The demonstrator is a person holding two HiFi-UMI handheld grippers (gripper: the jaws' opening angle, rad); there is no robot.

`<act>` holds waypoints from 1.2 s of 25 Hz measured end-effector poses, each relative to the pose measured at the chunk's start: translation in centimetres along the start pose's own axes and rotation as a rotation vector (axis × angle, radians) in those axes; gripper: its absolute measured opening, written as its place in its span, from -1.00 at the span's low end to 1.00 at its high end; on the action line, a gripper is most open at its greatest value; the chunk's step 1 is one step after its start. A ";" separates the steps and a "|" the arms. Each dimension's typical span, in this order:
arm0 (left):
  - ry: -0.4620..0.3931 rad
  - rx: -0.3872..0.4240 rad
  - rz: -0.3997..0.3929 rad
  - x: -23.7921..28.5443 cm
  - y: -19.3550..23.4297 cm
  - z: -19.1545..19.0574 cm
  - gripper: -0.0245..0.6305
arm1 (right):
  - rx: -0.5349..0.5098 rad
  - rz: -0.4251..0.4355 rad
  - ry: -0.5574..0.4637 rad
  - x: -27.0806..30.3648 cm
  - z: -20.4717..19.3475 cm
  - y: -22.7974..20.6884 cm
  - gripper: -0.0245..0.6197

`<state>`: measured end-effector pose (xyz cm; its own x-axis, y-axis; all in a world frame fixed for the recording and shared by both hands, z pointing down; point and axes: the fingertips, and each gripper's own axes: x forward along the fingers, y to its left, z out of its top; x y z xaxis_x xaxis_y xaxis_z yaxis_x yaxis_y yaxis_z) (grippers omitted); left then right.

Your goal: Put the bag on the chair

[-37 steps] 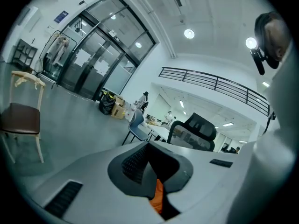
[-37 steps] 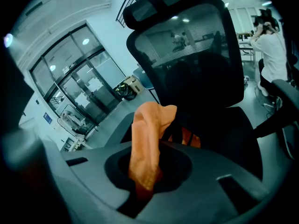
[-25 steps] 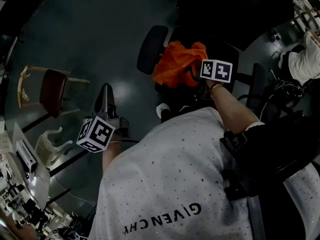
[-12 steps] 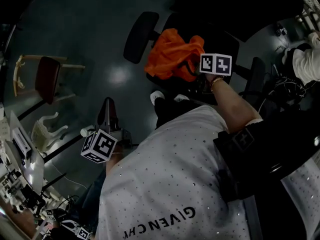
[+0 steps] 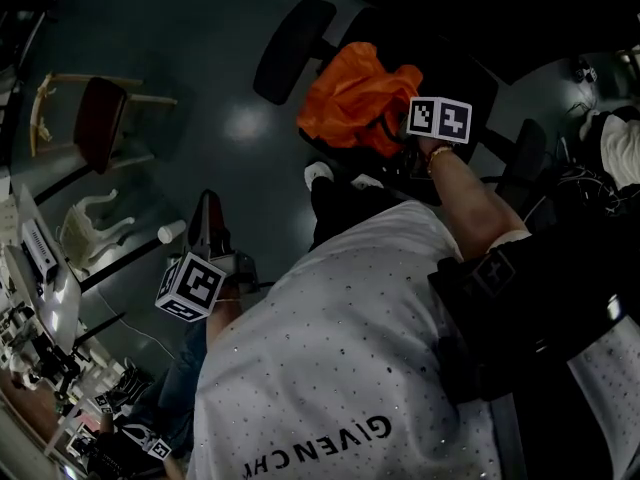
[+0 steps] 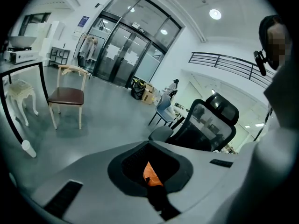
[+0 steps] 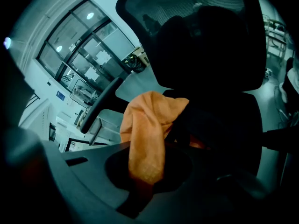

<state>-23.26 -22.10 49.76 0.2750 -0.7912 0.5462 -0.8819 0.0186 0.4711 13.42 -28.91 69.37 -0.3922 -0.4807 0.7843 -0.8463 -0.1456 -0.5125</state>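
We stand on a smooth grey floor (image 5: 200, 78) that catches a pale gleam of light. Off to our left a wooden chair (image 5: 100, 123) with a dark red seat stands upright on it, and nearer to us there is a white carved stool (image 5: 88, 230). A white paper cup (image 5: 171, 232) stands upright on the floor near the stool. At the left edge a black-framed table (image 6: 23, 65) carries a white appliance (image 6: 21, 55). Ahead of us a black office chair (image 6: 212, 122) also stands on the floor, and the orange bag (image 5: 355, 98) lies over its seat (whether its full weight rests there we cannot tell).
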 end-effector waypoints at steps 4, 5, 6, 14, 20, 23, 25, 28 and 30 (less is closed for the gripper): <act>0.009 -0.006 0.017 0.4 -0.1 -0.3 -0.92 | -0.010 -0.007 0.025 0.8 -0.6 0.0 -0.86; 0.013 -0.007 0.019 0.6 -0.3 -0.6 -0.92 | -0.023 -0.011 0.036 0.9 -0.9 -0.2 -0.86; 0.019 -0.007 0.020 0.7 -0.4 -0.8 -0.92 | -0.040 -0.016 0.049 1.1 -1.1 -0.3 -0.86; 0.058 -0.006 0.028 1.9 -1.4 -2.4 -0.92 | -0.103 -0.020 0.141 2.1 -2.8 -1.7 -0.86; 0.056 -0.020 0.027 2.2 -2.2 -2.5 -0.92 | -0.104 -0.037 0.198 2.0 -4.8 -3.3 -0.86; 0.062 -0.019 0.032 2.1 -2.3 -2.7 -0.92 | -0.136 -0.077 0.233 2.0 -5.6 -4.2 -0.86; 0.064 -0.022 0.038 2.1 -2.3 -2.9 -0.92 | -0.153 -0.087 0.252 2.1 -6.0 -4.5 -0.86; 0.068 -0.026 0.046 2.2 -2.2 -3.5 -0.92 | -0.150 -0.079 0.261 2.3 -6.3 -4.7 -0.86; 0.072 -0.033 0.053 2.1 -2.2 -3.8 -0.92 | -0.143 -0.074 0.263 2.2 -6.3 -4.9 -0.86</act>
<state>-19.29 -21.45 52.51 0.2566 -0.7424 0.6189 -0.8832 0.0800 0.4622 14.40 -23.85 75.81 -0.3918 -0.2299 0.8909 -0.9108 -0.0398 -0.4108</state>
